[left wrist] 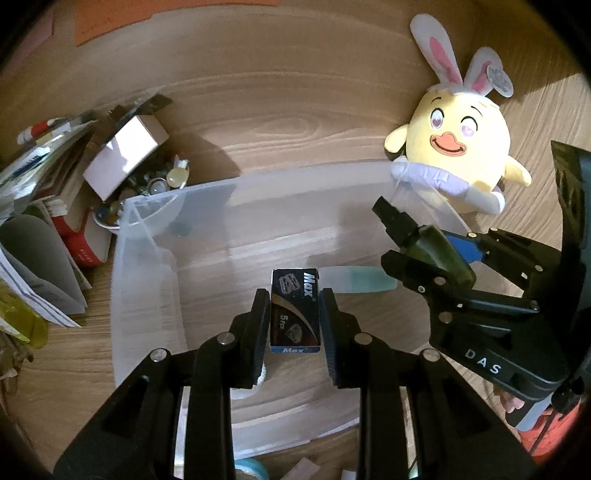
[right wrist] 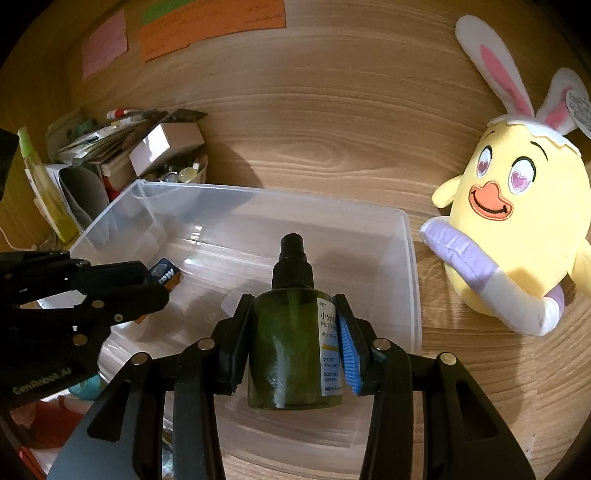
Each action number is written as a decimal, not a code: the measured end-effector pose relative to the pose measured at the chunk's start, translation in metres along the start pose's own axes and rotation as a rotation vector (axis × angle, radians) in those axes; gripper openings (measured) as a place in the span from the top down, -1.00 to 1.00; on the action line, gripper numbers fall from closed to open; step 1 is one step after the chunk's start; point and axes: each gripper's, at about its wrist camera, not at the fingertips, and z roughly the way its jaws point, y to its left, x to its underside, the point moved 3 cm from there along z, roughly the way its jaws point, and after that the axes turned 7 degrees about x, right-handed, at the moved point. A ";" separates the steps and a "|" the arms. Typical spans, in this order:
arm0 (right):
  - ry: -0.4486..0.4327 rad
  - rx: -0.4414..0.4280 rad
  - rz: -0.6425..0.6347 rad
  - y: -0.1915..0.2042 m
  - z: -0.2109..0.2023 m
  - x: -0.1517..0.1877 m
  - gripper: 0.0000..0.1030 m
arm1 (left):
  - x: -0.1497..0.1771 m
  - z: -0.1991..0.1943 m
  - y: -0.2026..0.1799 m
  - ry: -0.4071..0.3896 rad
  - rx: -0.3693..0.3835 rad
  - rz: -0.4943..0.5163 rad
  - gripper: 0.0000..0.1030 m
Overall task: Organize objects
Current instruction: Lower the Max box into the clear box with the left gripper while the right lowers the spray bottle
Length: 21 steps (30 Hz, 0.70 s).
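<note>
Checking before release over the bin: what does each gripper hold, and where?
Left gripper clamps the Max blade box by its long sides. Right gripper clamps the green pump bottle around its body.

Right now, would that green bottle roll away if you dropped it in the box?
Probably, on its side: the green bottle looks round. It seems light, thin see-through plastic. Its smooth wall might slip, though the right hand-held gripper clamps it over the clear box.

Blade box (left wrist: 294,310): small print blurred; in the right wrist view mostly hidden behind the left hand-held gripper (right wrist: 147,284). Spray bottle (right wrist: 295,343) label cut by blue pad. Plush chick (right wrist: 517,221) clipped at the picture's edge; wall notes (right wrist: 210,22) illegible.
</note>
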 end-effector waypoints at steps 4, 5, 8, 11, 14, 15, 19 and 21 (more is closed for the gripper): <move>0.002 0.014 -0.007 0.002 0.001 0.001 0.25 | 0.000 0.006 -0.002 0.014 -0.004 0.010 0.48; 0.001 0.018 -0.010 0.003 0.001 0.001 0.25 | 0.000 0.007 -0.003 0.016 -0.005 0.011 0.48; 0.002 0.024 -0.014 0.004 0.001 0.001 0.25 | 0.000 0.009 -0.003 0.015 -0.013 0.011 0.48; 0.004 0.021 -0.016 0.004 0.001 0.000 0.24 | -0.001 0.008 -0.002 0.010 -0.018 0.010 0.48; 0.008 0.017 -0.018 0.004 0.000 0.000 0.21 | -0.001 0.004 -0.003 0.000 -0.024 0.015 0.48; 0.010 0.013 -0.018 0.004 0.000 0.000 0.15 | 0.000 0.002 -0.004 -0.004 -0.027 0.017 0.48; -0.005 0.018 -0.014 0.004 -0.007 0.000 -0.10 | 0.001 -0.011 -0.007 -0.028 -0.033 0.031 0.33; -0.019 0.022 -0.013 0.004 -0.014 -0.001 -0.13 | 0.003 -0.017 -0.008 -0.041 -0.033 0.033 0.22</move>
